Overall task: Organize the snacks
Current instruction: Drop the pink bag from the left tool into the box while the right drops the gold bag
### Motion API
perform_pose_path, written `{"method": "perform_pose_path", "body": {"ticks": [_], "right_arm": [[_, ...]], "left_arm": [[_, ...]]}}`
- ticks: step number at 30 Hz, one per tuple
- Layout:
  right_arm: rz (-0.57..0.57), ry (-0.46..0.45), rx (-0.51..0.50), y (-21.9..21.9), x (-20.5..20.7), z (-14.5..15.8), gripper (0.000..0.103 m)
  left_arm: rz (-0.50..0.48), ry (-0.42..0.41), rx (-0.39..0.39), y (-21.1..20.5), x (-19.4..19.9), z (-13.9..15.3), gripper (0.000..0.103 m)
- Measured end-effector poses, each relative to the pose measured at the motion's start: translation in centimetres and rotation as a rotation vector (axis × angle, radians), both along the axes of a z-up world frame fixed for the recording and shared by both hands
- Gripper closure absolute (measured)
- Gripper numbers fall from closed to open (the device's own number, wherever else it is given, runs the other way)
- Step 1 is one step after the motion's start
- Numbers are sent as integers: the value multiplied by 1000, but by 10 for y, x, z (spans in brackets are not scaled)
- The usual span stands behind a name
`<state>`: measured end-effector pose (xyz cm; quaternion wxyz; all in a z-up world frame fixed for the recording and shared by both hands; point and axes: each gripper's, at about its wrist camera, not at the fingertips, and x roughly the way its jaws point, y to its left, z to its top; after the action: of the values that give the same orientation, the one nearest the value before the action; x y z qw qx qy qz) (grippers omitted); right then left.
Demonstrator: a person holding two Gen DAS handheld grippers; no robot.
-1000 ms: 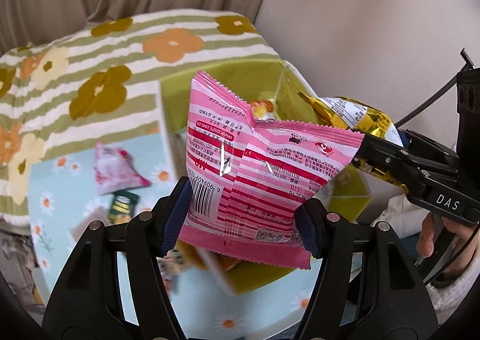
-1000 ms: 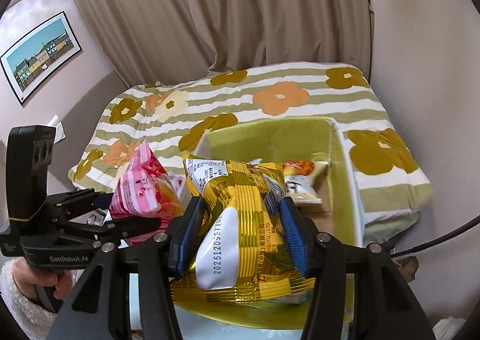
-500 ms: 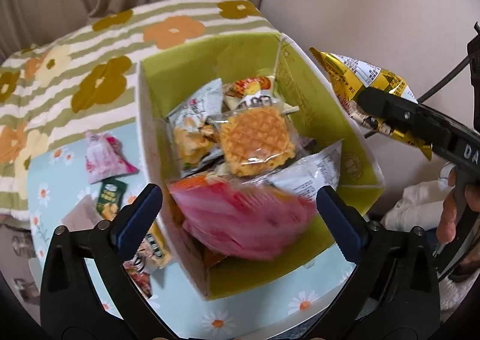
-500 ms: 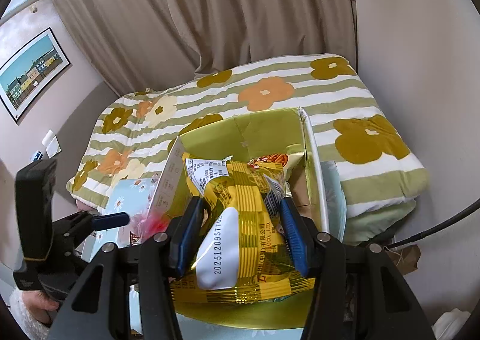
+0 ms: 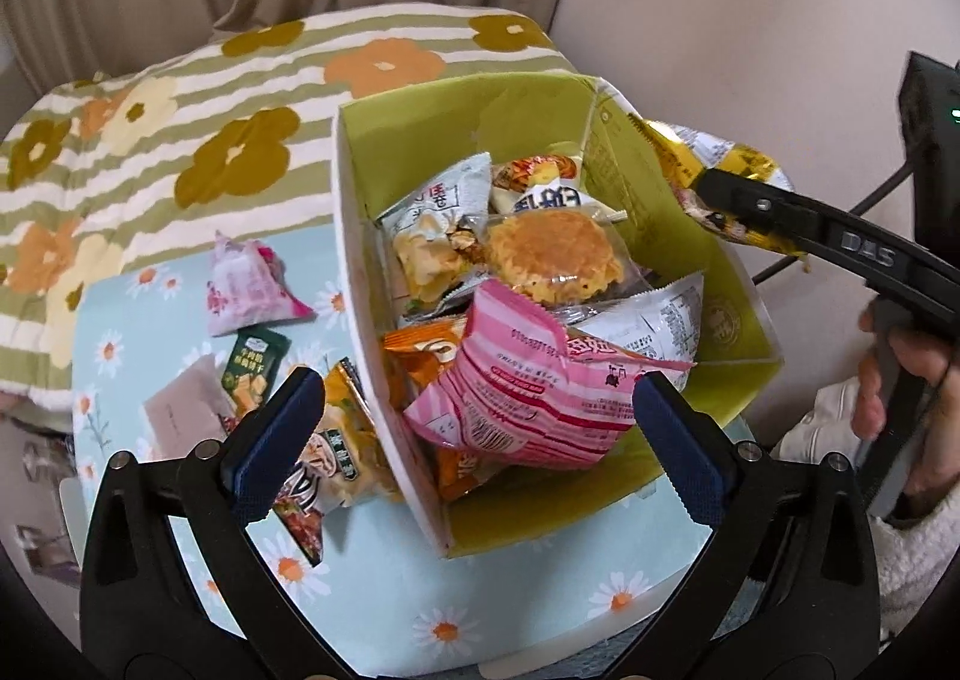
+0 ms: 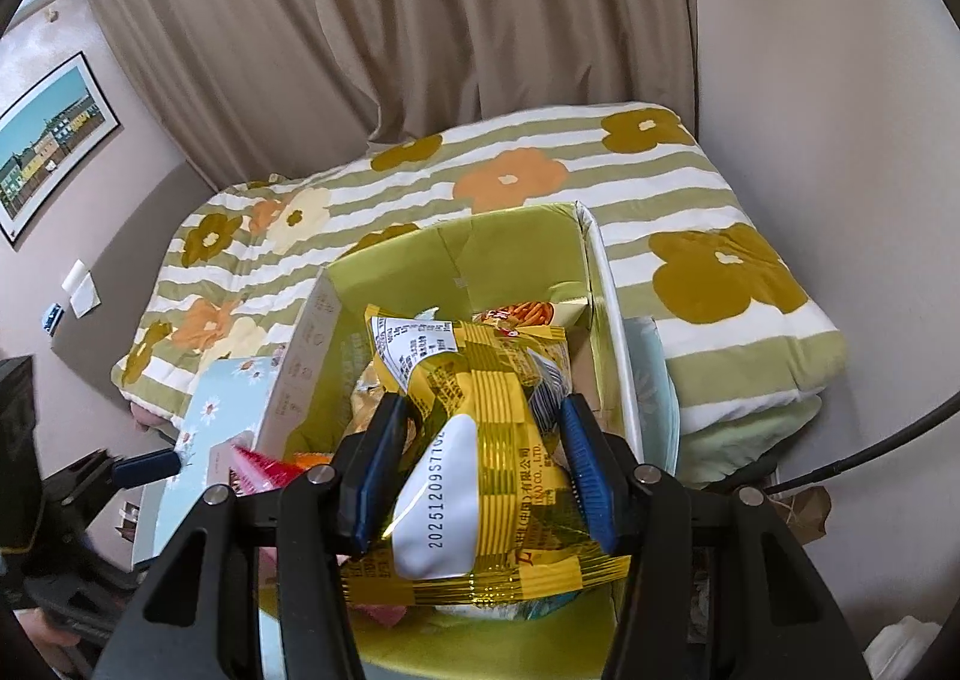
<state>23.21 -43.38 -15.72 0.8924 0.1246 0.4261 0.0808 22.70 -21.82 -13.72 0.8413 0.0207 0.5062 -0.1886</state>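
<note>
A green cardboard box stands on a blue daisy tablecloth and holds several snack packs. A pink striped bag lies on top of them, near the box's front. My left gripper is open and empty above that bag. My right gripper is shut on a yellow and gold snack bag held over the box; the bag also shows in the left wrist view above the box's right wall.
Loose snacks lie on the cloth left of the box: a pink pyramid pack, a small green packet, an orange chip bag. A flowered striped bedspread lies behind. A wall stands at the right.
My left gripper opened and let go of the pink striped bag, which dropped into the box. My right gripper, still holding the yellow bag, moved over the box.
</note>
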Motion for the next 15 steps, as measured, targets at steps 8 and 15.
{"method": "perform_pose_path", "body": {"ticks": [8,15], "right_arm": [[-30,-75,-10,1,3,1,0],[8,-102,-20,3,-13,7,0]], "left_arm": [[40,-9,-4,14,-5,2,1],[75,-20,-3,25,-16,2,1]]}}
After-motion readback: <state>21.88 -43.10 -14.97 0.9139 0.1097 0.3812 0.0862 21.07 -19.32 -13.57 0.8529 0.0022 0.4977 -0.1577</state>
